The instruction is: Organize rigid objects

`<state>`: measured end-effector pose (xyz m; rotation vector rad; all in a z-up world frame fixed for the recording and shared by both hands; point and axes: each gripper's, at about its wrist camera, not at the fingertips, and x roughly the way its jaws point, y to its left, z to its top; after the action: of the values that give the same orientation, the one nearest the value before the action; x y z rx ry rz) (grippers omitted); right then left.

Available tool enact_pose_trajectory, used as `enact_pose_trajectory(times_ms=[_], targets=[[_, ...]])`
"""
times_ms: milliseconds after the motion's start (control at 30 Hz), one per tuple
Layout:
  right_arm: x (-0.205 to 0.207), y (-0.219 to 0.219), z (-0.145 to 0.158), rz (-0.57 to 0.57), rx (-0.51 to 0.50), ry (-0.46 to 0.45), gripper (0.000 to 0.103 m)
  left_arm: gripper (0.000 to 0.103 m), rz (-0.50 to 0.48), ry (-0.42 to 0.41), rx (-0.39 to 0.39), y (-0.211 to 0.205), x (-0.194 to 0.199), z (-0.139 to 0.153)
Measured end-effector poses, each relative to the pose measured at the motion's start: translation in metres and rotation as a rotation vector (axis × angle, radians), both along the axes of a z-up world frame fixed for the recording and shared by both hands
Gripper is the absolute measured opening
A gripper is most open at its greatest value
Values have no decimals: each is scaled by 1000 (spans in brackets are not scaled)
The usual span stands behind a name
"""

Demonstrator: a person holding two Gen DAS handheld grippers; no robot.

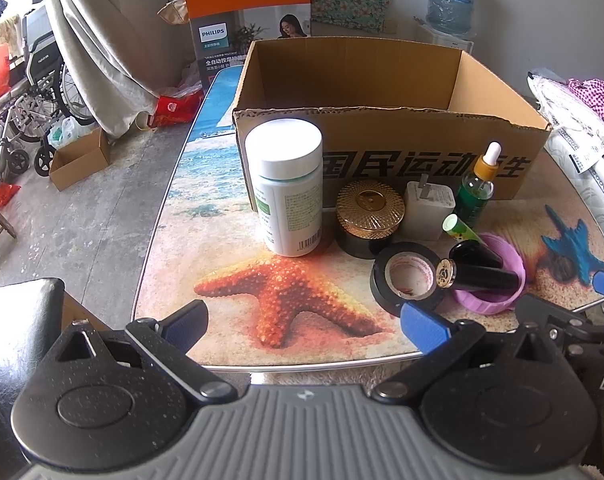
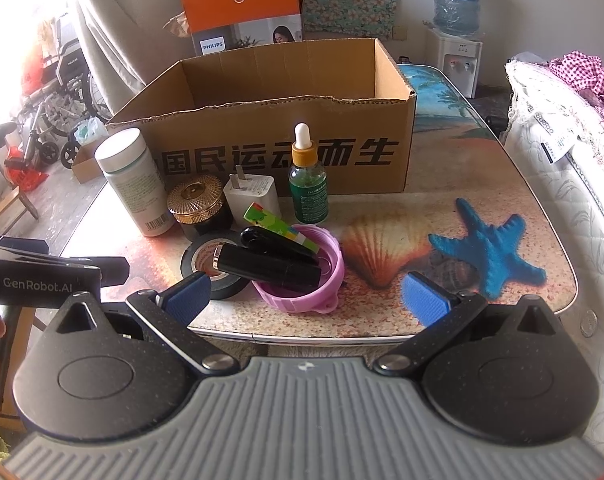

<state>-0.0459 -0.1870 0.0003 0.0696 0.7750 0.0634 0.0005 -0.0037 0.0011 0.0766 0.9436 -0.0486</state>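
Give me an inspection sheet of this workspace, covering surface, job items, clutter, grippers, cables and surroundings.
Surface: table with a beach print, starfish and shell.
Job's things: white bottle, gold-lidded jar, white charger plug and green dropper bottle stand before the open cardboard box, whose visible part looks empty; black tape roll lies beside a pink lid holding two black tubes and a green tube.
Clutter: nothing seen on the table.
Grippers: left gripper and right gripper open, holding nothing, at the near edge.
Cables: nothing seen.
Surroundings: wheelchair, orange Philips box, water dispenser, bedding on the right.
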Motion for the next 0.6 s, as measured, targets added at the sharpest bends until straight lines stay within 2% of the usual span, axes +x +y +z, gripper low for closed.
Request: enact_pose_trajectory(times_ms=[600], targets=[[1,0,1,-1,4,2,102,103,0,-1,1,0,1,0]])
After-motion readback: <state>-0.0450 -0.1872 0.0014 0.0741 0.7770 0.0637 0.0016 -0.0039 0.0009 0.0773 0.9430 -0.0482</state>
